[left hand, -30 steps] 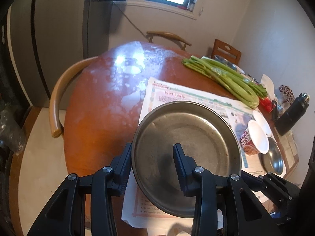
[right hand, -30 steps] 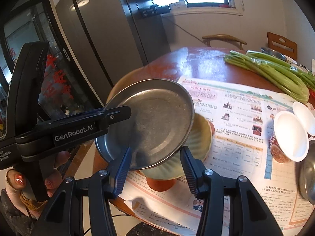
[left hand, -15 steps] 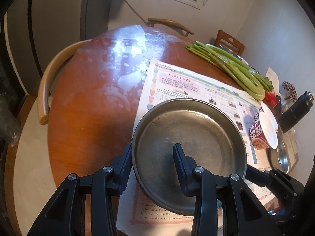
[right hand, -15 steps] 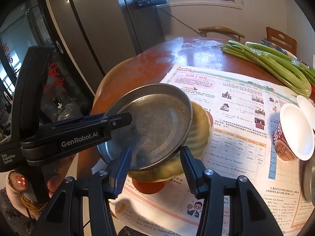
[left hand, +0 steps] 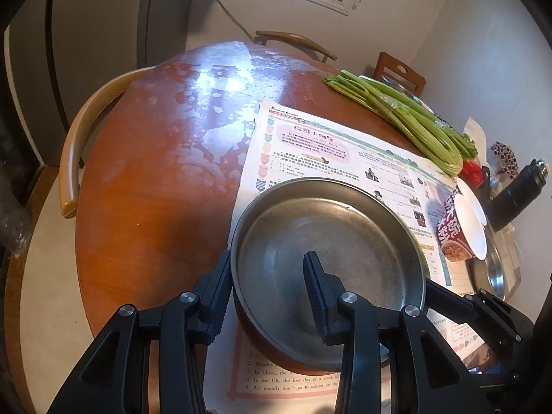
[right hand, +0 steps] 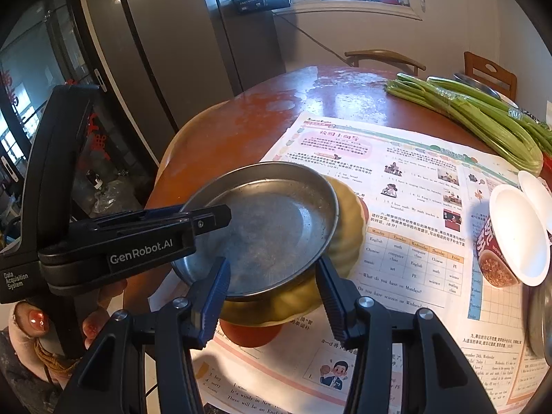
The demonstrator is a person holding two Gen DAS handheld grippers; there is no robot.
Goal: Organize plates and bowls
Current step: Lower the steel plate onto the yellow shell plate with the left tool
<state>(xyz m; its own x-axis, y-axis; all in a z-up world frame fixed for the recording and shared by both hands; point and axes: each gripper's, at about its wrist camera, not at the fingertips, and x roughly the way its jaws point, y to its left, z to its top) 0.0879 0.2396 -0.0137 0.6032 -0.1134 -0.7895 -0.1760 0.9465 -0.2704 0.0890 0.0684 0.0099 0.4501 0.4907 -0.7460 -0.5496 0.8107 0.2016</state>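
A round steel plate (left hand: 327,258) (right hand: 276,227) lies on a yellow scalloped plate (right hand: 348,227), which rests on an orange bowl (right hand: 248,336) on the newspaper (left hand: 310,145). My left gripper (left hand: 266,257) is shut on the steel plate's rim, one finger (right hand: 207,222) inside and the other outside. My right gripper (right hand: 272,261) has its fingers either side of the stack's near edge. Its pads are hidden against the plates, so no grip shows. One right finger (left hand: 445,293) reaches under the steel plate's right rim.
The round wooden table (left hand: 155,207) also holds celery (left hand: 396,117), an instant-noodle cup (right hand: 496,258) with its lid peeled back, a steel bowl (left hand: 493,276) and a black bottle (left hand: 517,193). A chair back (left hand: 79,138) curves round the left edge. A hand (right hand: 31,324) holds the left gripper.
The steel plate came down from a tilted hold above the yellow plate and now sits nearly flat on it. Both views have sunk a little toward the table.
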